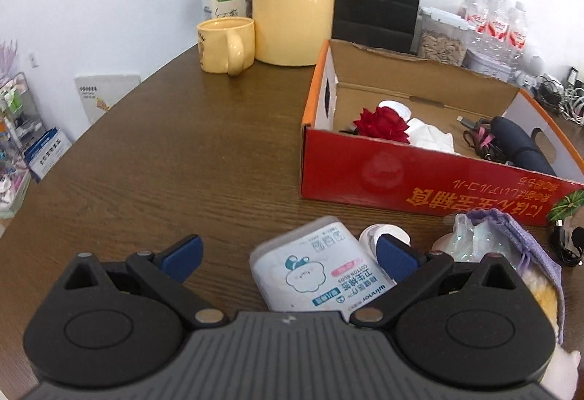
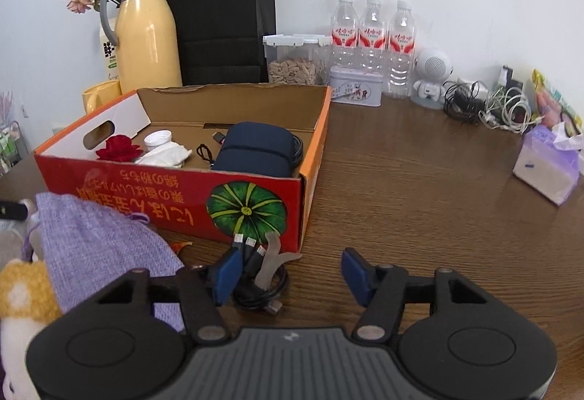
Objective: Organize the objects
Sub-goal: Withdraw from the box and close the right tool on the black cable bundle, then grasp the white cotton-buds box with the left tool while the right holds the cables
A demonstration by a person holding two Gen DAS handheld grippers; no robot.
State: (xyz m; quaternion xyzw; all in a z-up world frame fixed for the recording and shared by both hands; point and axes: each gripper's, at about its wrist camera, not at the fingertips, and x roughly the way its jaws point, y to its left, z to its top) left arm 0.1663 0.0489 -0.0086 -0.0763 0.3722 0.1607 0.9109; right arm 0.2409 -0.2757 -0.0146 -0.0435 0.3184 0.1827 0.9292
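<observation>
- Left wrist view: your left tool (image 1: 290,255) stands wide, cotton bud pack (image 1: 314,270) between its fingers, untouched, long axis running away.
- Right tool (image 2: 288,275) is half open (cable bundle (image 2: 255,275) beside its left finger) near the box (image 2: 175,197) on the desk (image 2: 419,199).

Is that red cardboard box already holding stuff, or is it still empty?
Partly filled. The red cardboard box has no lid, and a red fabric rose, white cloth and dark blue pouch lie inside.

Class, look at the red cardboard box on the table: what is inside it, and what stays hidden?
Inside the red box: a red rose, a white cap, crumpled white cloth, a dark blue pouch and cables. The near wall and the pouch hide part of the floor.
</observation>
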